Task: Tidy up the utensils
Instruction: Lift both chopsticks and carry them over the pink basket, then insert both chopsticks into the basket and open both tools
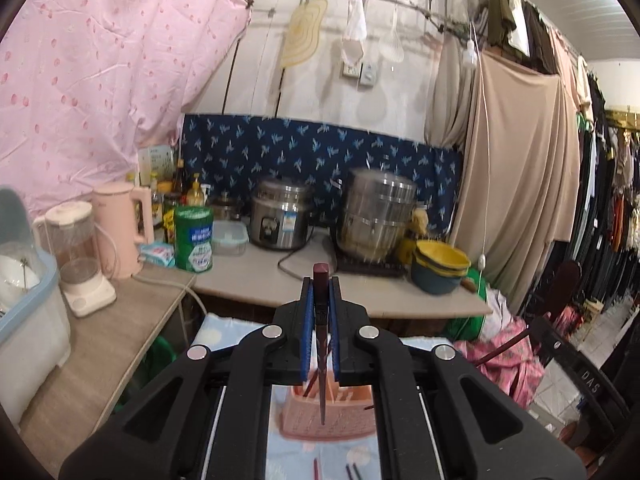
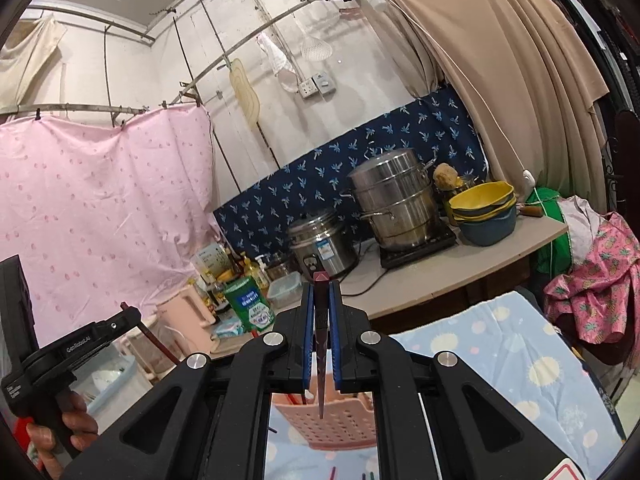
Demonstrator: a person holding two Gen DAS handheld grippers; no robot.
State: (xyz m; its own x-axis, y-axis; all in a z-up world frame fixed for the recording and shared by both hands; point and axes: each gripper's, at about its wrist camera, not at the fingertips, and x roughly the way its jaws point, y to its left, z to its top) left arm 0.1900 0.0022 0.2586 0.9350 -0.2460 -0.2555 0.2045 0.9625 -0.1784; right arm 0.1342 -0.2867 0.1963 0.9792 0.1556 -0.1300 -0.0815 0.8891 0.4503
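Observation:
My left gripper (image 1: pixel 321 280) is shut on a dark red chopstick (image 1: pixel 321 340) that runs back between the blue pads, its thin tip over the pink perforated utensil basket (image 1: pixel 328 420). My right gripper (image 2: pixel 321 286) is shut on another dark red chopstick (image 2: pixel 321 344), its tip over the same pink basket (image 2: pixel 332 420). The basket holds a few chopsticks and stands on a light blue patterned cloth (image 2: pixel 500 360). Loose chopsticks (image 1: pixel 352 470) lie on the cloth near the bottom edge. The left gripper's body and the hand holding it (image 2: pixel 60 360) show in the right wrist view.
A counter (image 1: pixel 360 280) behind holds a rice cooker (image 1: pixel 280 216), a steel steamer pot (image 1: pixel 376 216), stacked yellow and blue bowls (image 1: pixel 440 268), a green canister (image 1: pixel 194 238), a pink kettle (image 1: pixel 120 228) and a blender (image 1: pixel 80 256). Clothes hang at the right.

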